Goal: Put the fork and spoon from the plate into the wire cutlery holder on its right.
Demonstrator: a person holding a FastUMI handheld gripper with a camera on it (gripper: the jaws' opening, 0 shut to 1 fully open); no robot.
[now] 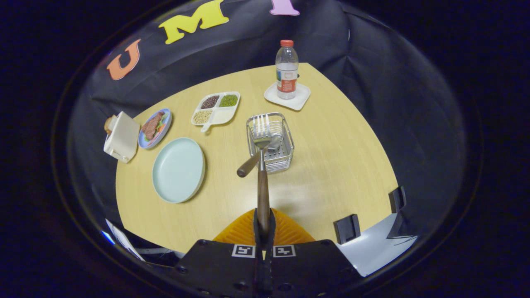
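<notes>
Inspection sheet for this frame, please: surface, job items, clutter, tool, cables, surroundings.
Surface: light wooden table, bare near the tool.
Job items: fork held by its wooden handle, tines over the wire cutlery holder; spoon leaning in the holder, handle sticking out; pale green plate left of the holder, nothing on it.
Clutter: water bottle on a white coaster; divided tray of beans; blue plate of food; cream toaster.
Tool: tool shut on the fork handle.
Cables: nothing seen.
Surroundings: black cloth wall.
</notes>
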